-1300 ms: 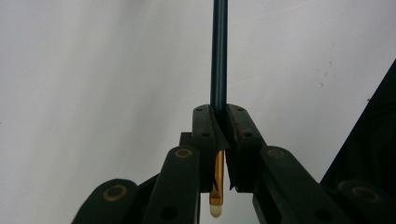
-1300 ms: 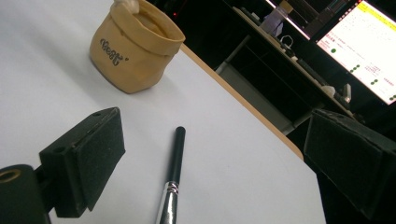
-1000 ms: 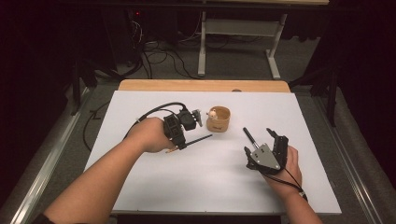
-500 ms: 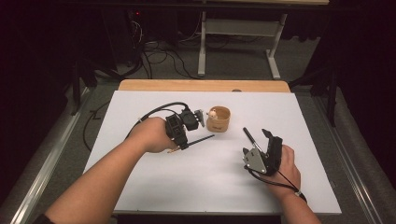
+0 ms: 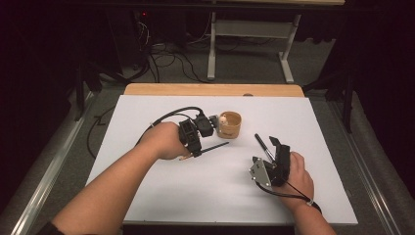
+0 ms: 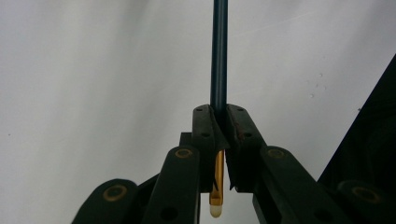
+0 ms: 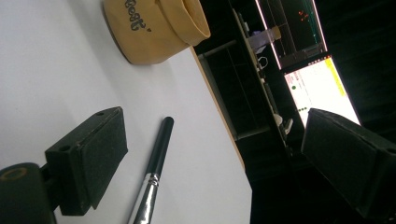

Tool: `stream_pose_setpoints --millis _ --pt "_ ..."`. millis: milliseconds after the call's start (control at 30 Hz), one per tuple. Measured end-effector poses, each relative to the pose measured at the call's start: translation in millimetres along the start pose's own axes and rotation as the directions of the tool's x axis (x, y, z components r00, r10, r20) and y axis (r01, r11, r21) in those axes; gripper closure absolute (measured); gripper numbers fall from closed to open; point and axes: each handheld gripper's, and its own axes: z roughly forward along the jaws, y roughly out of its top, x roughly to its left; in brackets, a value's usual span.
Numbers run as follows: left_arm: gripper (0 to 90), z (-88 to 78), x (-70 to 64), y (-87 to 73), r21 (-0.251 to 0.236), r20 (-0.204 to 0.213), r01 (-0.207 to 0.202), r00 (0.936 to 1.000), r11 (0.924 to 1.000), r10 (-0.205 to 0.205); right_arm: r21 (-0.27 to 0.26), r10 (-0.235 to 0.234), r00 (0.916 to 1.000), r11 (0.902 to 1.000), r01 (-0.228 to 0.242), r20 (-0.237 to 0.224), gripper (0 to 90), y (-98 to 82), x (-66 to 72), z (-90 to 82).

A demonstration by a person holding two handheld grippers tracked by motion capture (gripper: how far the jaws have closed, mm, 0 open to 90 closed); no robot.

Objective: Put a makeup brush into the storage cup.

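Now the pads of my left gripper (image 6: 218,140) are clamped on a thin dark pencil with a gold ferrule and pale eraser (image 6: 219,56). In the high view it lies almost level, tip toward the round tan wooden cup (image 5: 230,125) near the worktop's far edge. I judge the next step is dropping it in, so I should lift first, tip the point down, and release only over the rim. My right gripper (image 5: 274,155) stands with jaws apart beside a black-handled brush with a silver ferrule (image 7: 154,168). The white worktop (image 5: 205,196) has free room toward the near edge.
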Motion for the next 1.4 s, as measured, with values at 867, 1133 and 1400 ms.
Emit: stream_pose_setpoints --millis 867,1133,1400 --pt "82.8 15.3 -12.2 29.4 0.025 -0.012 -0.074 0.9971 0.9969 0.075 -0.053 -0.152 0.9881 0.9872 0.15 -0.026 18.9 13.9 14.4 -4.5" --pt "82.8 17.1 -15.9 35.8 0.02 -0.013 -0.084 0.9963 0.9962 0.084 -0.065 -0.17 0.9851 0.9837 0.168 -0.027 24.3 14.5 15.7 -6.6" --pt "82.8 17.7 -21.5 42.7 0.027 -0.011 -0.107 0.9942 0.9939 0.107 -0.073 -0.182 0.9832 0.9809 0.18 -0.016 27.6 15.9 16.0 -8.6"
